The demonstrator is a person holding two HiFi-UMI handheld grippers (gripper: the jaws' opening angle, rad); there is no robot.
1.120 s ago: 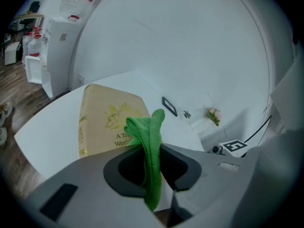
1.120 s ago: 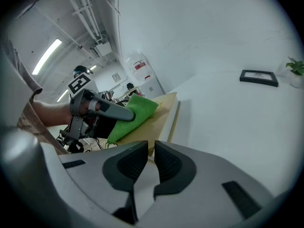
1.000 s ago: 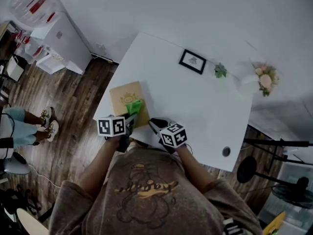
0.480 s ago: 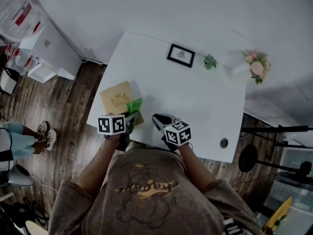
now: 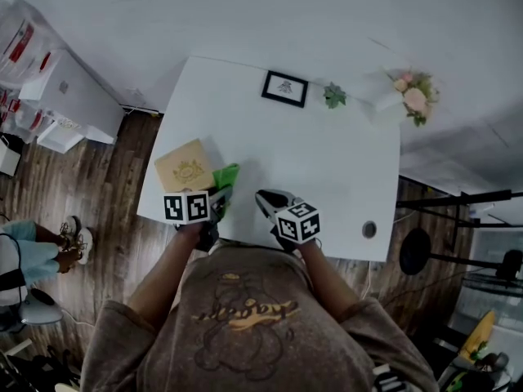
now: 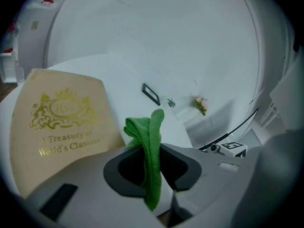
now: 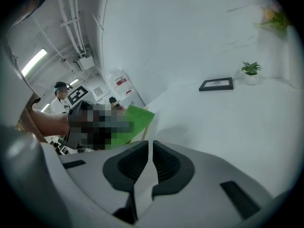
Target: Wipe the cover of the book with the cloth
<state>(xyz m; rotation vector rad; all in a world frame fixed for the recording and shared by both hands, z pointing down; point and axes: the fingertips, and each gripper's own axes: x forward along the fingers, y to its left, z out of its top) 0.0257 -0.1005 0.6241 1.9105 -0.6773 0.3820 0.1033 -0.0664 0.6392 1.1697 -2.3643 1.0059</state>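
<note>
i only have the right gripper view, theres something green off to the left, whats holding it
Observer: The left gripper has it. Its own view shows the green cloth pinched between the jaws and hanging down through them.
Operator: cant see the book at all, where is it
Observer: The tan book lies flat at the near left corner of the table, cover with gold lettering facing up.
Operator: is the cloth on the cover
Observer: In the head view the cloth sits beside the book's right edge, not on the cover.

floor [image 5: 106, 211]: dark wood planks | table [image 5: 335, 178]: white | wall [image 5: 286, 15]: white | cabinet [image 5: 69, 96]: white, at left
</note>
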